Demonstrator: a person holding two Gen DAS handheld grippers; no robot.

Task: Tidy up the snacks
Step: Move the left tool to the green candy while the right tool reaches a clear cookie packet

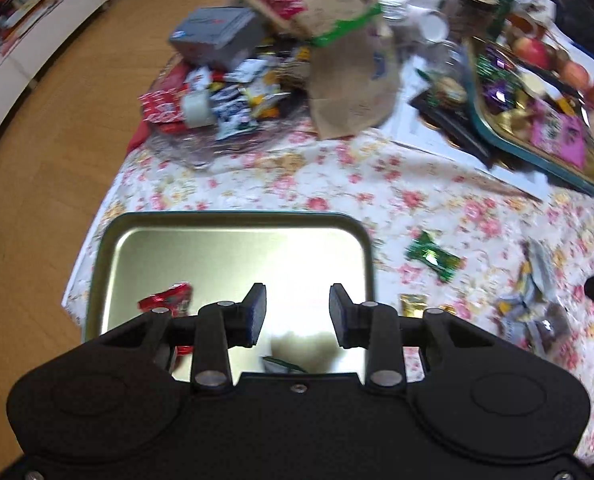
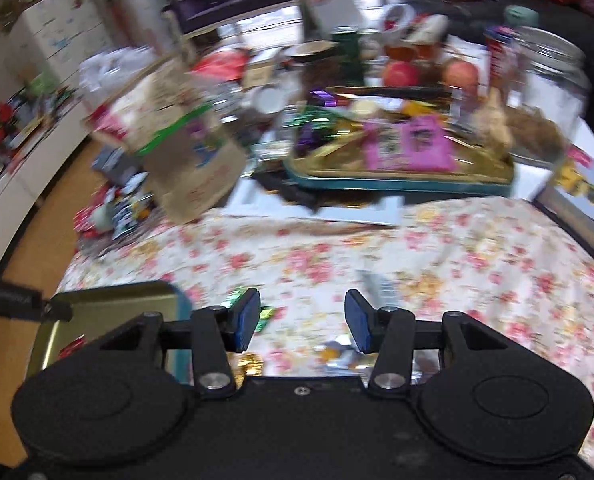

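Note:
A shiny tin tray [image 1: 233,236] with a teal rim lies at the table's near left corner. In it are a red wrapped candy [image 1: 169,300] and a green wrapper [image 1: 283,364], half hidden by my gripper. My left gripper [image 1: 297,308] hovers open over the tray with nothing between its fingers. On the floral cloth to the right lie a green candy [image 1: 433,256], a gold candy [image 1: 413,304] and a heap of grey wrappers [image 1: 533,308]. My right gripper [image 2: 301,316] is open and empty above the cloth. The green candy [image 2: 265,314] is by its left finger and the gold candy [image 2: 251,362] is below it.
A heap of snack packets [image 1: 225,92] and a brown paper bag [image 1: 349,80] sit at the back. A second teal tray [image 2: 401,184] holds sweets, and behind it are apples [image 2: 401,72] and a clear jar [image 2: 553,92]. Wooden floor [image 1: 57,152] lies left of the table edge.

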